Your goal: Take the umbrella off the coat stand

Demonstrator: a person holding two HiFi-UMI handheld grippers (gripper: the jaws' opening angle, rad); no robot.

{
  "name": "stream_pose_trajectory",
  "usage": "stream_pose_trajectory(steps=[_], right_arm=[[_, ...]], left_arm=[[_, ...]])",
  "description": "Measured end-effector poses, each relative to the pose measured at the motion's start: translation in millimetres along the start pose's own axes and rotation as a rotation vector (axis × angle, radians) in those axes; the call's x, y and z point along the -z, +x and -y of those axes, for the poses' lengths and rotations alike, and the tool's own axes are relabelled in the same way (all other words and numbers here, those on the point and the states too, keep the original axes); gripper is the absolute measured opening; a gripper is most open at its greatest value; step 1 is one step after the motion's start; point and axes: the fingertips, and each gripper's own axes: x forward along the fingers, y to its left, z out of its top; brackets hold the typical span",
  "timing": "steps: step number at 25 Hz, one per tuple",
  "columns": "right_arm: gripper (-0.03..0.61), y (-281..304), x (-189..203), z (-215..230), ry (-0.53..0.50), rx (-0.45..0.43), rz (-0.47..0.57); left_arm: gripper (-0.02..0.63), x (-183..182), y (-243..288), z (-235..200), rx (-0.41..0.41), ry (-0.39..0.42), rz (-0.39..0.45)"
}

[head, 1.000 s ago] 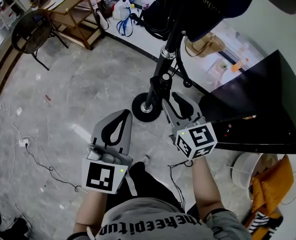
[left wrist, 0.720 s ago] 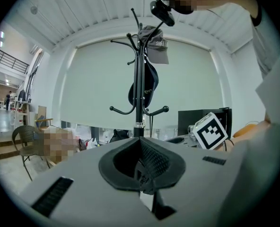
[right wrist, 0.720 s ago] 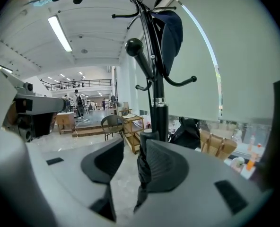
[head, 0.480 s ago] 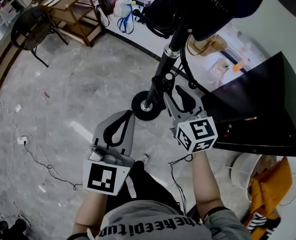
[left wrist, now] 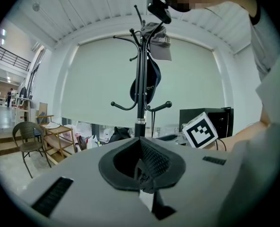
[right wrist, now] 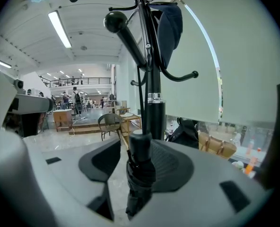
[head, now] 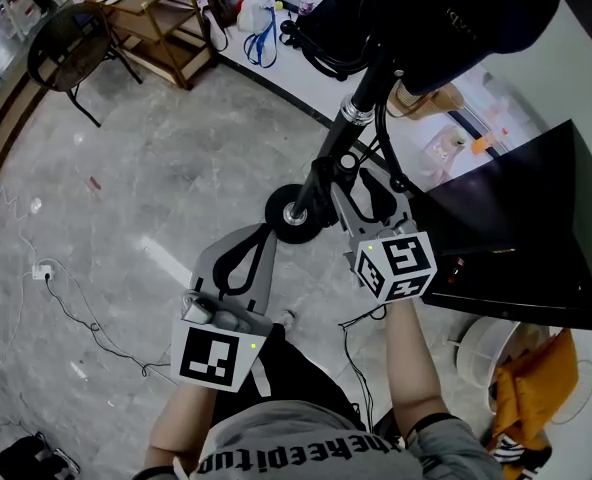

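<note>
Black coat stand (right wrist: pixel 155 79) rises just behind the folded umbrella (right wrist: pixel 140 174), cap (right wrist: pixel 170 22) above

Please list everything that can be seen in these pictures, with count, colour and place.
coat stand: one, black, on the floor ahead
umbrella: one, black, folded, beside the stand's pole
cap: one, dark blue, on a stand hook
chair: one, black, far left
shelf cart: one, wooden, beside the chair
cabinet: one, black, at right
left gripper: one, grey, jaws together, empty
right gripper: one, grey, jaws opening, umbrella between them
</note>
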Motion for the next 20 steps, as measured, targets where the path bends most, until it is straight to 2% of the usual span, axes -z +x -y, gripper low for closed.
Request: stream_pose_trajectory(steps=[20], right_arm=[[0.224, 24, 3, 6, -0.024, -0.001, -0.008]], left_arm=[[0.015, 3, 3, -11, -0.028, 0.017, -0.007]])
